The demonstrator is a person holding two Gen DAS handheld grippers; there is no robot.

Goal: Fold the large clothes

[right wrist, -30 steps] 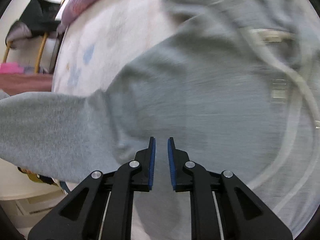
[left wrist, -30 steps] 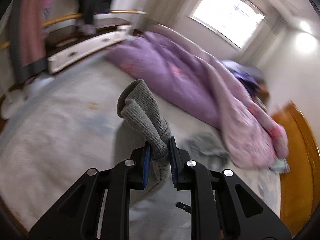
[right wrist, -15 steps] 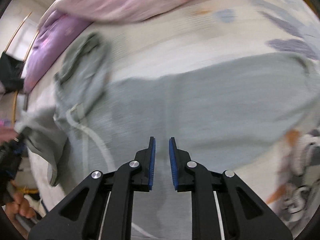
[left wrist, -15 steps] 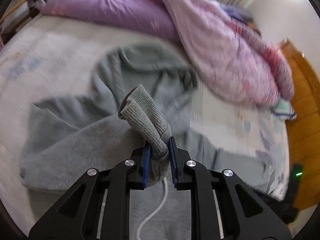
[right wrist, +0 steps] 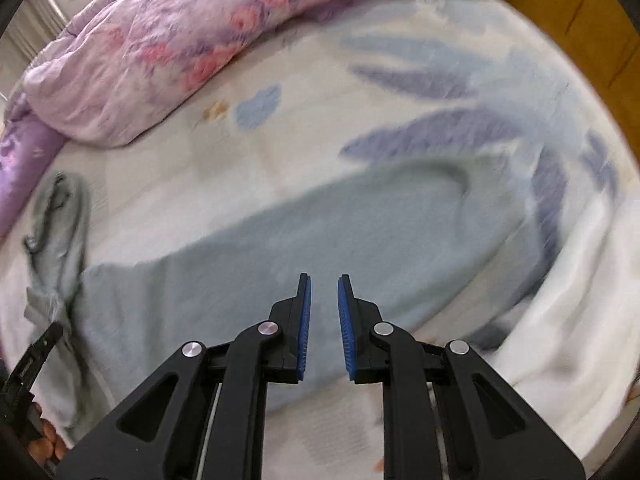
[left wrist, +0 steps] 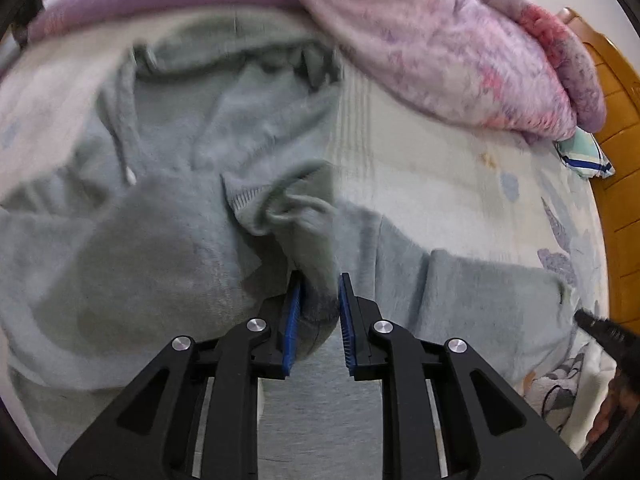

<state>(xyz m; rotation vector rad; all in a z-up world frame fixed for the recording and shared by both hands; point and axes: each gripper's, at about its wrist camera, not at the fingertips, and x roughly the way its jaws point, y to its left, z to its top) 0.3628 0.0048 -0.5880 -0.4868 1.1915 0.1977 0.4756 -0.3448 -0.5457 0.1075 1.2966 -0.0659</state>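
Grey hoodie (left wrist: pixel 168 240) spread on bed sheet (left wrist: pixel 460 184), hood toward purple quilt (left wrist: pixel 460 52). Left gripper (left wrist: pixel 319 304) jaws parted slightly, sleeve cuff (left wrist: pixel 308 248) between pads, loose, grip unclear. Right gripper (right wrist: pixel 323 312) open, empty, hovering over other sleeve (right wrist: pixel 360 224) flat on sheet.

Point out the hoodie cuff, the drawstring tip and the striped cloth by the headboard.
cuff (left wrist: pixel 310 240): left wrist view, on the bunched fabric just above the fingers.
drawstring tip (left wrist: pixel 130 177): left wrist view, on the white end.
striped cloth (left wrist: pixel 584 154): left wrist view, on its pale green middle.
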